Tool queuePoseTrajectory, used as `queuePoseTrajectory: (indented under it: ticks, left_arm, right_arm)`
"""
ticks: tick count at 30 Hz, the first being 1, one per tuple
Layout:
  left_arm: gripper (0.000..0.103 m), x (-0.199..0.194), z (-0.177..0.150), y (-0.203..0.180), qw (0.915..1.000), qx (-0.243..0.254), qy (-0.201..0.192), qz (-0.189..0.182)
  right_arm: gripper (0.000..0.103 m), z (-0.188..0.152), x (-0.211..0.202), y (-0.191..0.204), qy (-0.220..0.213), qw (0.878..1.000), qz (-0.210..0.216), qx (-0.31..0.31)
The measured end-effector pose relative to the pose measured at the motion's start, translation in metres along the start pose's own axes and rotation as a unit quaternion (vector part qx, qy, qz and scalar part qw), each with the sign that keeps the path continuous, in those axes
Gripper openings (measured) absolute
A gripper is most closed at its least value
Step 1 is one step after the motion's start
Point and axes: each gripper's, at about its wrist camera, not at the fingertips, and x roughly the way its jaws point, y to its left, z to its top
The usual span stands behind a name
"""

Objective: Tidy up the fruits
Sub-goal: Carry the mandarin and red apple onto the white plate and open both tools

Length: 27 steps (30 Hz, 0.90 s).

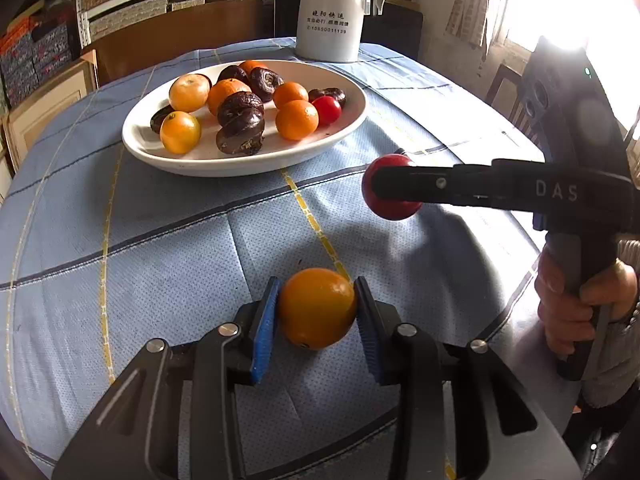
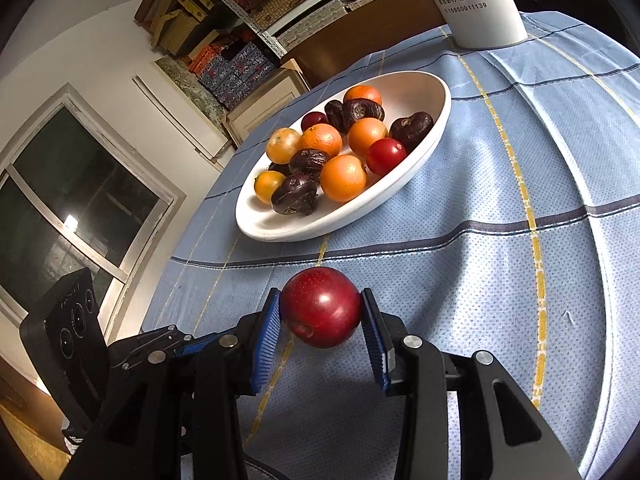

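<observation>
An orange rests on the blue checked tablecloth, and my left gripper is shut on it, blue pads pressing both sides. My right gripper is shut on a dark red plum, held above the cloth; in the left wrist view the same red plum shows at the tip of the right gripper's black finger. A white oval plate farther back holds several oranges, dark wrinkled fruits and a small red fruit. The plate's rim also appears in the right wrist view.
A white insulated jug stands behind the plate at the table's far edge. A person's hand grips the right gripper's handle at the right. The table's left edge drops off beside a window. Shelves with boxes line the back wall.
</observation>
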Motion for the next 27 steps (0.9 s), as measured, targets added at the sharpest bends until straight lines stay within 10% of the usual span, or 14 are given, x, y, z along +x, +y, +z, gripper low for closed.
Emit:
queuePoseTrajectory:
  ticks: [9, 15, 27]
  left_arm:
    - [0.036, -0.017, 0.033, 0.025, 0.9972, -0.021, -0.043, 0.057]
    - [0.036, -0.031, 0.098, 0.06, 0.988, -0.065, -0.104, 0.094]
    - [0.036, 0.05, 0.136, 0.071, 0.9886, -0.068, -0.075, 0.112]
  right_arm:
    - [0.04, 0.012, -0.018, 0.007, -0.038, 0.999, -0.012, -0.009]
    - [0.04, 0.084, -0.032, 0.029, -0.09, 0.994, -0.038, -0.039]
    - [0.04, 0.143, 0.068, 0.009, -0.053, 0.995, -0.081, -0.019]
